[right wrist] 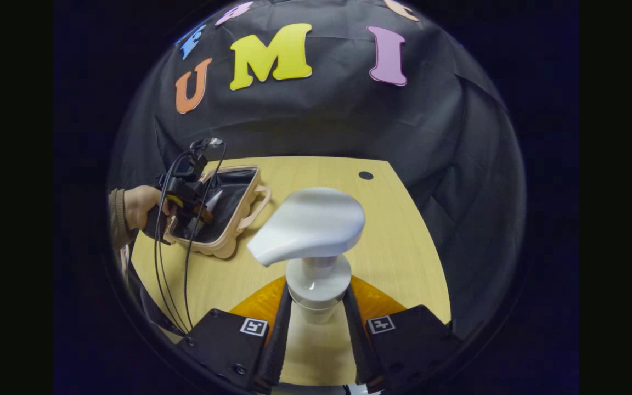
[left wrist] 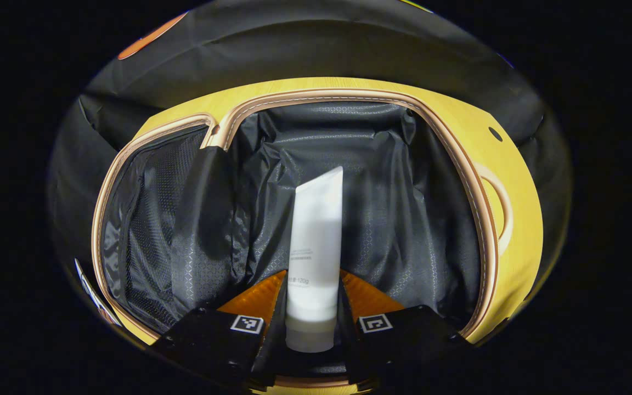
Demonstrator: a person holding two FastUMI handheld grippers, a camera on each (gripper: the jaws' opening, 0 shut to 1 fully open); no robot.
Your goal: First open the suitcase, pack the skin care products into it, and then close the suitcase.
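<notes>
Lying open on the worktop (right wrist: pixel 393 241), the suitcase (right wrist: pixel 223 211) is showing its dark lining; the left gripper (left wrist: pixel 313 315) is pinching a white tube (left wrist: pixel 316 247) above it. The right gripper (right wrist: pixel 316 323) is pinching a pump bottle (right wrist: pixel 313 241).

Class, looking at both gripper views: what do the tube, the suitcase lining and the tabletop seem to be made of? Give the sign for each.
White tube: likely soft matte plastic, smooth with a flat crimped end.
Suitcase lining: thin black woven synthetic fabric, wrinkled with a slight sheen.
Tabletop: pale wood or wood-look laminate, showing fine grain lines.
</notes>
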